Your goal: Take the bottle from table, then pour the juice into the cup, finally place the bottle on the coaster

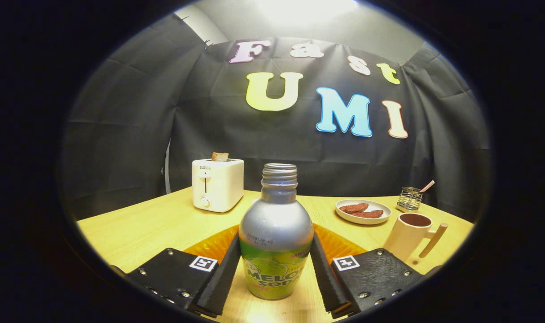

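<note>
Gripper (274, 269) sits around the soda bottle (276, 233), one finger on each side of the lower body, jaws closed in to bottle width; both pads look pressed on the label zone, so I read it as gripped. Bottle is upright, cap off, neck open, its base apparently on or just above the wooden table (142, 229), directly over an orange coaster (209, 244) that shows behind both fingers. The cup (409, 235), with a stick-like handle and dark liquid inside, stands to the right beyond the fingers, near a plate (363, 211) holding reddish-brown pieces and a small wire holder (409, 198). White toaster (217, 184) with a slice in it stands back left. Risks: smooth rounded metal could slip or twist in the pads on tilting; open neck means spill if swung fast; the cup looks already full, so pouring may overflow; the cup's handle could get knocked on approach.
</note>
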The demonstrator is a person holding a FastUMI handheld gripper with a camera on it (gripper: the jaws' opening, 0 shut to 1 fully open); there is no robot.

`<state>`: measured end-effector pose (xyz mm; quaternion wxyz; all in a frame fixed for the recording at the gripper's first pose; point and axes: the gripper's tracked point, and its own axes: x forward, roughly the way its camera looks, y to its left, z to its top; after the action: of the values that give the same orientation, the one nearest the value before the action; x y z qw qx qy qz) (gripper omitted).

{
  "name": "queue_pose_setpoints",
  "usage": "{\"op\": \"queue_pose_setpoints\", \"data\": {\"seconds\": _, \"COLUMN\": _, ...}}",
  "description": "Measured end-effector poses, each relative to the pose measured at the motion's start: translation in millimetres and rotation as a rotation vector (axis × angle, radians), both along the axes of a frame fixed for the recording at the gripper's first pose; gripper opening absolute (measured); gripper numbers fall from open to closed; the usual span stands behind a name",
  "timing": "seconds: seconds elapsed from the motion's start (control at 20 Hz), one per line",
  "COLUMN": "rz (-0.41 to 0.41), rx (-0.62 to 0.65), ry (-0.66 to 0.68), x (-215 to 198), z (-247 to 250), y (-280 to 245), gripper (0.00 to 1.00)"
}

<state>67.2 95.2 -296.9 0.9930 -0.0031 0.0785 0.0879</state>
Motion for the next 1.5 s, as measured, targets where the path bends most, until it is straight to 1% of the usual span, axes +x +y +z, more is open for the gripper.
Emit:
{"op": "queue_pose_setpoints", "data": {"seconds": 0.1, "rz": -0.011, "rx": -0.004, "ry": -0.005, "x": 1.2, "z": 5.9, "y": -5.4, "gripper": 0.80}}
{"op": "queue_pose_setpoints", "data": {"seconds": 0.25, "rz": -0.038, "rx": 0.044, "ry": -0.011, "x": 4.3, "z": 15.6, "y": -17.2, "gripper": 0.79}}
{"op": "queue_pose_setpoints", "data": {"seconds": 0.55, "rz": -0.106, "rx": 0.237, "ry": -0.010, "x": 22.4, "z": 32.3, "y": -51.0, "gripper": 0.79}}
{"op": "queue_pose_setpoints", "data": {"seconds": 0.65, "rz": -0.141, "rx": 0.296, "ry": 0.001, "x": 27.2, "z": 32.5, "y": -65.6, "gripper": 0.79}}
{"op": "queue_pose_setpoints", "data": {"seconds": 0.9, "rz": -0.158, "rx": 0.442, "ry": 0.034, "x": 44.3, "z": 34.4, "y": -79.8, "gripper": 0.79}}
{"op": "queue_pose_setpoints", "data": {"seconds": 1.15, "rz": -0.201, "rx": 0.549, "ry": 0.095, "x": 53.9, "z": 25.1, "y": -95.8, "gripper": 0.79}}
{"op": "queue_pose_setpoints", "data": {"seconds": 1.25, "rz": -0.196, "rx": 0.636, "ry": 0.100, "x": 57.3, "z": 25.9, "y": -98.4, "gripper": 0.79}}
{"op": "queue_pose_setpoints", "data": {"seconds": 1.35, "rz": -0.182, "rx": 0.751, "ry": 0.094, "x": 59.5, "z": 30.4, "y": -100.9, "gripper": 0.78}}
{"op": "queue_pose_setpoints", "data": {"seconds": 1.5, "rz": -0.189, "rx": 0.887, "ry": 0.087, "x": 62.4, "z": 33.1, "y": -109.9, "gripper": 0.78}}
